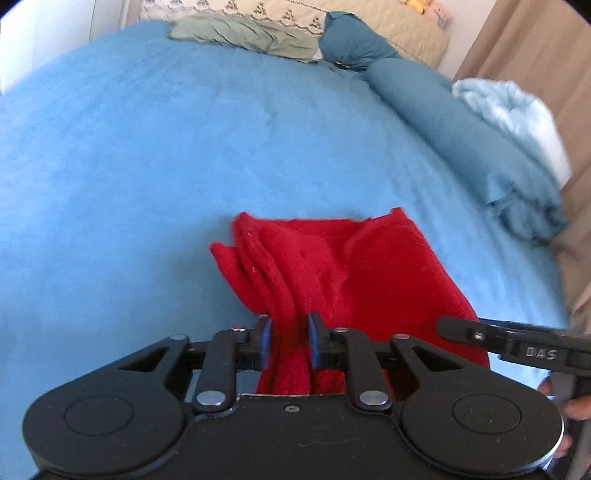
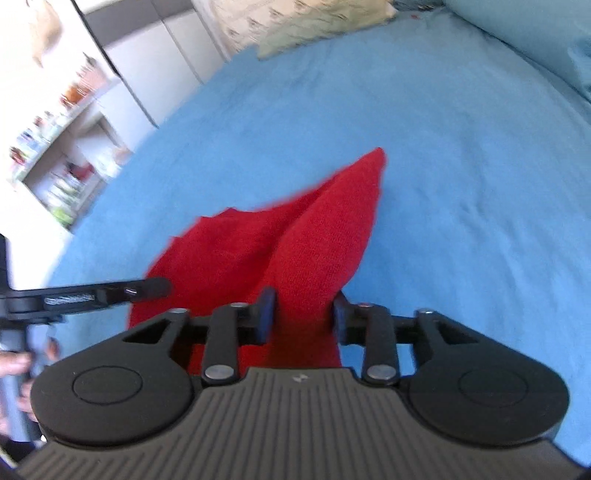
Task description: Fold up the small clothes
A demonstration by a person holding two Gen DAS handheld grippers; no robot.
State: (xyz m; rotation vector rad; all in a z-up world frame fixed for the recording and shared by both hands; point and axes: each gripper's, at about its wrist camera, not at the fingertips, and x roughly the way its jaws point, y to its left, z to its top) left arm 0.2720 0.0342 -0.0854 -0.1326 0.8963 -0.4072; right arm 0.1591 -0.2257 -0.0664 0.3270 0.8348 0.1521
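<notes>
A small red knit garment (image 1: 332, 266) lies partly lifted over the blue bedspread (image 1: 147, 166). My left gripper (image 1: 290, 341) is shut on a bunched near edge of it. My right gripper (image 2: 303, 314) is shut on another part of the same red garment (image 2: 314, 229), which hangs forward in folds with a pointed corner toward the bed. The right gripper's finger also shows at the right of the left wrist view (image 1: 480, 336), and the left gripper's finger shows at the left of the right wrist view (image 2: 110, 291).
Teal rolled bedding (image 1: 461, 136) and a pale blue fluffy blanket (image 1: 517, 110) lie along the bed's right side. A green pillow (image 1: 247, 37) and a beige quilt (image 1: 388, 33) are at the head. Shelves (image 2: 62, 147) stand left of the bed (image 2: 443, 147).
</notes>
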